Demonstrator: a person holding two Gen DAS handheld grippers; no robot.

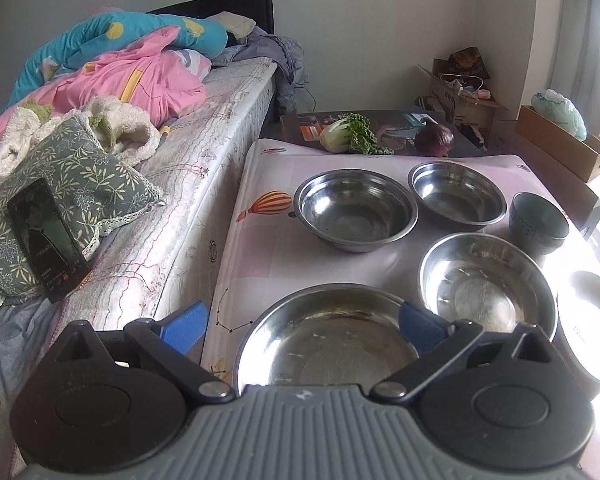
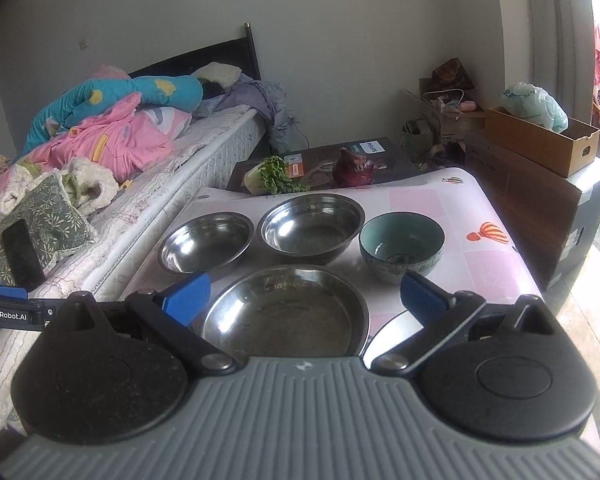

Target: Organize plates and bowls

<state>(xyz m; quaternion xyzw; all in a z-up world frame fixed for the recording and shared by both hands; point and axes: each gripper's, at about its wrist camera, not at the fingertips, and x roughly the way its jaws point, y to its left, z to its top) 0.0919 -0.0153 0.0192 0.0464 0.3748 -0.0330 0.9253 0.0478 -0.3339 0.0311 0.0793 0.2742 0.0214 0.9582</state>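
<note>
**Two open grippers hanging over the near bowls**

The nearest steel bowl (image 1: 328,340) is lying directly under the left gripper (image 1: 302,326), between its two blue fingers (image 1: 184,326), and nothing is being held: the jaws are standing wide apart, with the left finger outside the bowl's rim and the right one over its far right edge. The right gripper (image 2: 304,298) is also standing open and empty, and it is looking down on another wide steel bowl (image 2: 286,312), which is sitting just ahead of it, a little left of the middle between the fingers.

The dishes are all resting on the table with the printed cloth (image 1: 260,248). Behind the near ones, two more steel bowls (image 2: 208,242) (image 2: 310,226) are sitting side by side, and a blue-green ceramic bowl (image 2: 400,244) is to their right. A white plate (image 1: 592,328) is at the right edge of the table, mostly lost in strong light.

I judge that organizing has not started, since no dish is stacked in another. The left gripper is the nearer one to the closest bowl, and the round bowls have no long axis, so only the rim is offering a grip; the finger should be going down over the edge.
</note>
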